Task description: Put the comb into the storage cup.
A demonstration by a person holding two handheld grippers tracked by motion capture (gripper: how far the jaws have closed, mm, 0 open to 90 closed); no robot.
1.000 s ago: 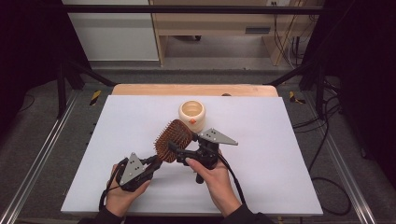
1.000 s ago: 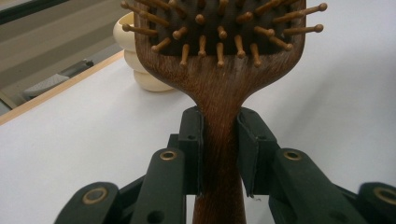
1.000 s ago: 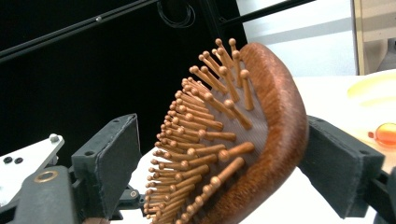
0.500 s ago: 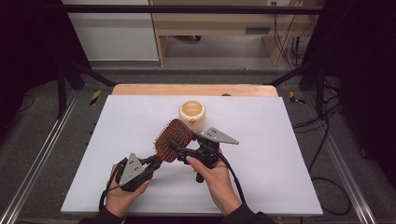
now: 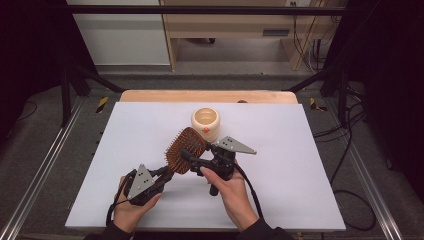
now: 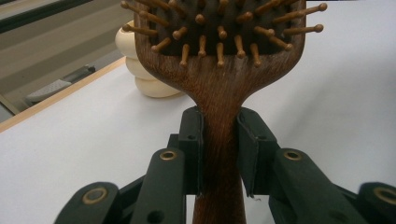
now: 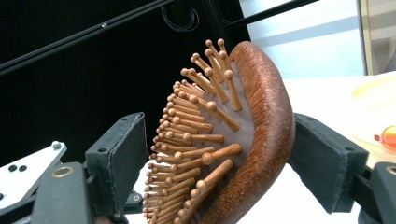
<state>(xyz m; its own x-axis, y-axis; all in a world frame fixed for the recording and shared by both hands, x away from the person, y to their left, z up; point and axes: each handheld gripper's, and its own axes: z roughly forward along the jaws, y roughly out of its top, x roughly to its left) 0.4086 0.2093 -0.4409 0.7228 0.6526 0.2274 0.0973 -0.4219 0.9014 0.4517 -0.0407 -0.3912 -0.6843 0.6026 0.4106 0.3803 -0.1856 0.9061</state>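
Wooden paddle hairbrush, dark brown, with ball-tipped wooden pins set in a dark cushion; held off the white tabletop near its middle, handle pointing toward the person's left, head tilted up and away toward the far edge. Left gripper: in the person's left hand at the near left of the tabletop; the left gripper view has its two black jaws closed snugly on the brush handle just below the neck, one pad pressed flat against each side of the wood, the handle running straight up between them to the pin face. Right gripper: in the person's right hand, reaching leftward at the brush head; the right gripper view has its jaws set wide apart around the head, one pad lying against the smooth rounded back, the other standing on the pin side, near the pin tips but with a gap showing; whether that pad touches any pin cannot be told. Grey three-cornered plate rides on top of the right gripper; a like plate on the left. Cream ceramic cup, rounded, with an orange mark on its side, stands upright on the tabletop just beyond the brush head, apart from it. Light wooden edge runs along the far side of the tabletop.
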